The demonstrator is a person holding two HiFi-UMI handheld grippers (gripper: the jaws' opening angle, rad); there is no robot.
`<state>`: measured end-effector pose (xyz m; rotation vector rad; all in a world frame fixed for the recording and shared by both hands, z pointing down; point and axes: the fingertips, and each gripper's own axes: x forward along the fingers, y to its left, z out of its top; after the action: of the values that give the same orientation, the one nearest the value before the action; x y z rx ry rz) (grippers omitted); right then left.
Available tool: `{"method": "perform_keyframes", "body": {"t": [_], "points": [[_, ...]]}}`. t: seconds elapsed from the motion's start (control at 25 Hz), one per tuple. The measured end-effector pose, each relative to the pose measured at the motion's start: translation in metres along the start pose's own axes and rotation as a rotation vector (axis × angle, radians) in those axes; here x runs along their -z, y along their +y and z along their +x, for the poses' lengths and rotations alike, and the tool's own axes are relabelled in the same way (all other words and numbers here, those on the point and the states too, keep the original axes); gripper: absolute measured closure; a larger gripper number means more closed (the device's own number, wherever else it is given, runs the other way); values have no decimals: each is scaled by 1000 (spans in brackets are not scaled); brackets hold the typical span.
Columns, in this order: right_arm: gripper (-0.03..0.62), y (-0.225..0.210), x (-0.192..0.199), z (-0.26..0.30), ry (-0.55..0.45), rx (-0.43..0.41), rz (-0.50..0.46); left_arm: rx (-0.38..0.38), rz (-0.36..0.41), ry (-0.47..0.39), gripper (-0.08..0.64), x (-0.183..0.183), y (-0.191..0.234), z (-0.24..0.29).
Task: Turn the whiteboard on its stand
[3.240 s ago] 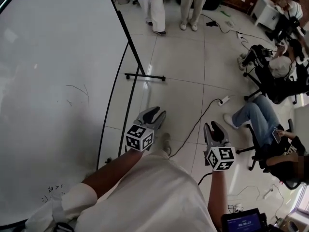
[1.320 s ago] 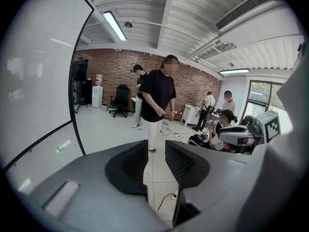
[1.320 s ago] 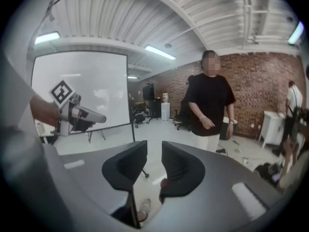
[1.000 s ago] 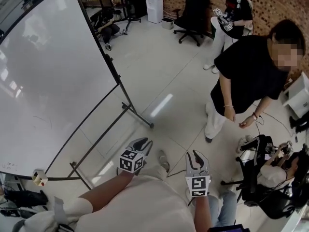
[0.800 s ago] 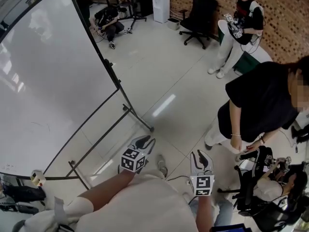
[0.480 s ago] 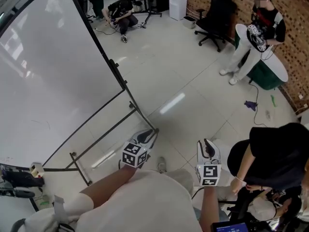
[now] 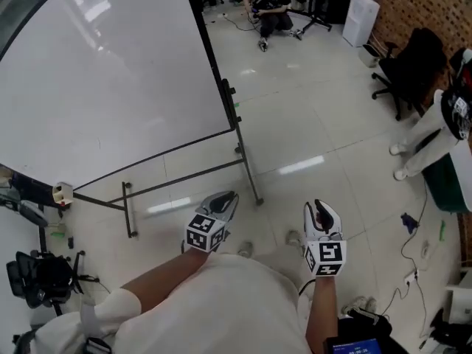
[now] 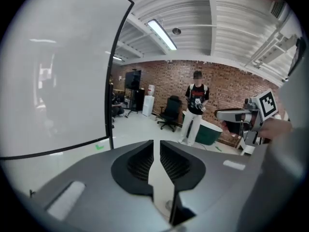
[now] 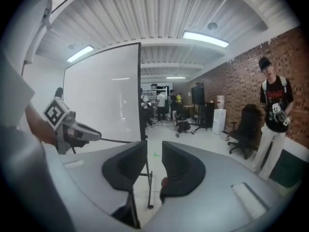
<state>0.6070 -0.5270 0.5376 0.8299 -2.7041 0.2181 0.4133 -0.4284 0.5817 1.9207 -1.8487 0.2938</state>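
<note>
Smooth white whiteboard (image 7: 110,72) on its thin black tube stand (image 7: 247,164) lies at ten o'clock (untouched); left gripper (image 7: 225,198), ribbed jaws just closing, nearly meets on nothing, right gripper (image 7: 322,211) spread, empty.

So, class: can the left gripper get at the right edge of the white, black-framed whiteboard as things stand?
Probably, after a step forward: only tiled floor separates the left gripper from the whiteboard edge. Its jaws have just been closing, empty.
</note>
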Motion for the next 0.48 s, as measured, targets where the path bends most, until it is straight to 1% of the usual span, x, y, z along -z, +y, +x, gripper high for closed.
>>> {"method": "perform_keyframes", "body": {"t": [0.08,0.16,0.32,0.4,0.48], "points": [[498,-14,-10,25,3,-79,52,-93,-42,-40,507,-16,11,12],[498,-22,-28,45,-5,-156,66,-165,-94,-77,515,-32,19,20],[499,-35,-56,86,0,-259,-5,-266,-174,-163,540,-67,32,34],[498,-48,-65,97,4,-300,-31,-313,-184,-176,540,-76,32,44],[499,-63,-72,104,1,-333,-44,-336,-178,-179,540,-86,25,57]]}}
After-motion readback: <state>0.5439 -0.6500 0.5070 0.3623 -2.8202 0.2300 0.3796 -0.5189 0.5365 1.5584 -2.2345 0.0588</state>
